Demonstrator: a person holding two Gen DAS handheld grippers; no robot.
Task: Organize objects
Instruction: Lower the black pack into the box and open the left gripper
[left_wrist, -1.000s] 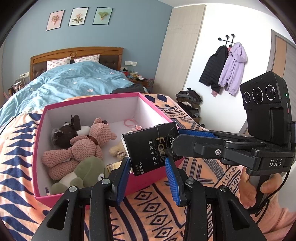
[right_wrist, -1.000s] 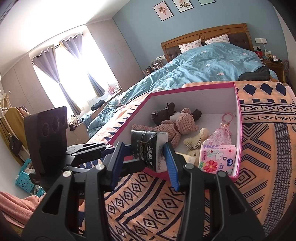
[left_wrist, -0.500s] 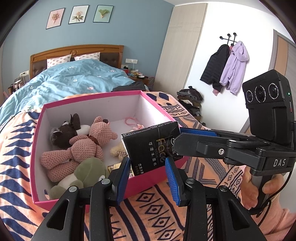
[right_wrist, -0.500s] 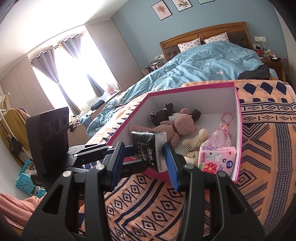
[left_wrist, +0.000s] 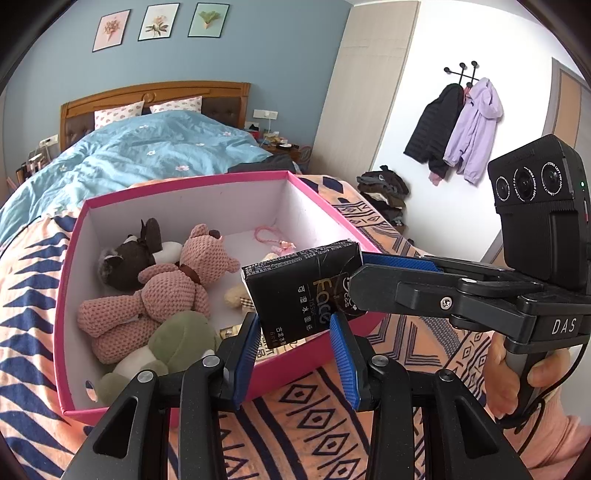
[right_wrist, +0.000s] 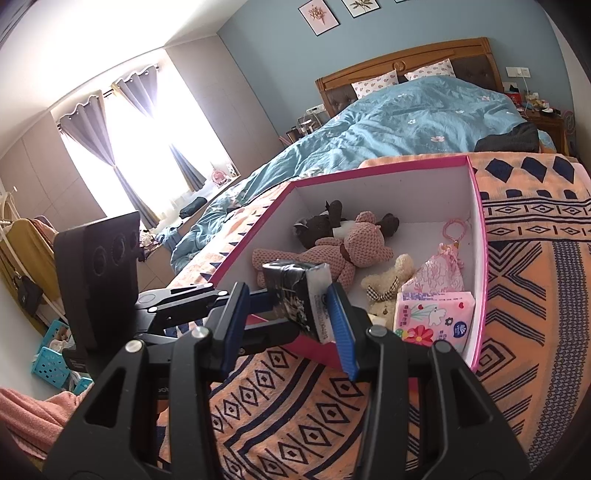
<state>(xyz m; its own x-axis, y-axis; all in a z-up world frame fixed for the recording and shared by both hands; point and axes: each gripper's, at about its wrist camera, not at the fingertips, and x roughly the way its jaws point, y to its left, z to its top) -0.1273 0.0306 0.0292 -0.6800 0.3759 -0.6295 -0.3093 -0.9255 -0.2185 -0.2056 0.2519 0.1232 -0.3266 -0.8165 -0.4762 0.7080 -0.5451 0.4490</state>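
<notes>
A black tissue pack (left_wrist: 303, 291) hangs over the near edge of a pink box (left_wrist: 207, 181) on the patterned bedspread. My right gripper (right_wrist: 291, 325) is shut on the tissue pack (right_wrist: 299, 295); seen from the left wrist view, its fingers (left_wrist: 399, 258) clamp the pack's right end. My left gripper (left_wrist: 293, 354) is open, with the pack just above and between its blue fingers, not touching them. The box (right_wrist: 476, 206) holds a pink teddy bear (left_wrist: 166, 288), a dark plush, a green plush (left_wrist: 177, 339) and a pink tissue packet (right_wrist: 432, 321).
The box sits on an orange and navy patterned blanket (right_wrist: 535, 295) at the foot of a bed with a blue duvet (left_wrist: 140, 155). Coats hang on the right wall (left_wrist: 458, 125). Blue baskets (right_wrist: 55, 354) stand on the floor at left.
The tissue pack in my right gripper has risen slightly and edged further over the box rim. The left gripper has stayed open in place.
</notes>
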